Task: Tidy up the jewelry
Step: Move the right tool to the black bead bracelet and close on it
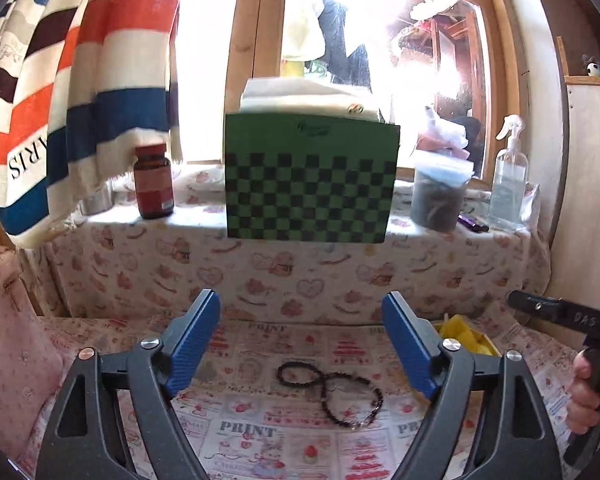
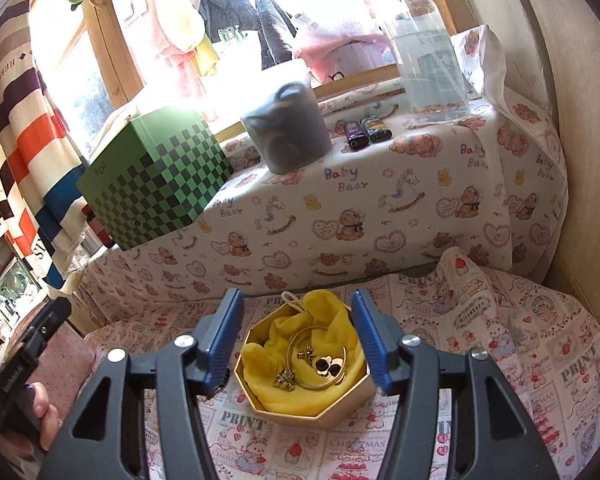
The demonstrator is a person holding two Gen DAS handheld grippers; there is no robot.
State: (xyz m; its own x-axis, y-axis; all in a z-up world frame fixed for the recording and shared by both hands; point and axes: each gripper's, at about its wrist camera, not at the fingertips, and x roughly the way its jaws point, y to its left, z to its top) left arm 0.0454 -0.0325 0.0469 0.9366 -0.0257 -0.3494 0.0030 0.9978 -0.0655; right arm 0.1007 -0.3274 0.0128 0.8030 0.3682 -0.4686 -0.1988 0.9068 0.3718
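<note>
Two black bead bracelets (image 1: 300,374) (image 1: 352,400) lie linked on the printed cloth, below and between the fingers of my left gripper (image 1: 300,304). Its jaws stand wide open and hold nothing. In the right wrist view a gold octagonal box (image 2: 312,412) lined with yellow cloth (image 2: 272,332) holds a gold bangle (image 2: 320,386), small gold earrings (image 2: 286,380) and dark round studs (image 2: 326,366). My right gripper (image 2: 296,302) is open, its blue pads standing either side of the box without pressing on it. The box's yellow lining (image 1: 466,338) shows behind my left gripper's right finger.
On the bear-print ledge stand a green checkered box (image 1: 312,184) (image 2: 152,180), a brown bottle (image 1: 154,182), a grey container (image 2: 288,128), two lighters (image 2: 366,130) and a spray bottle (image 1: 510,176). A striped cloth (image 1: 80,80) hangs at left. A hand (image 1: 584,392) grips the other tool.
</note>
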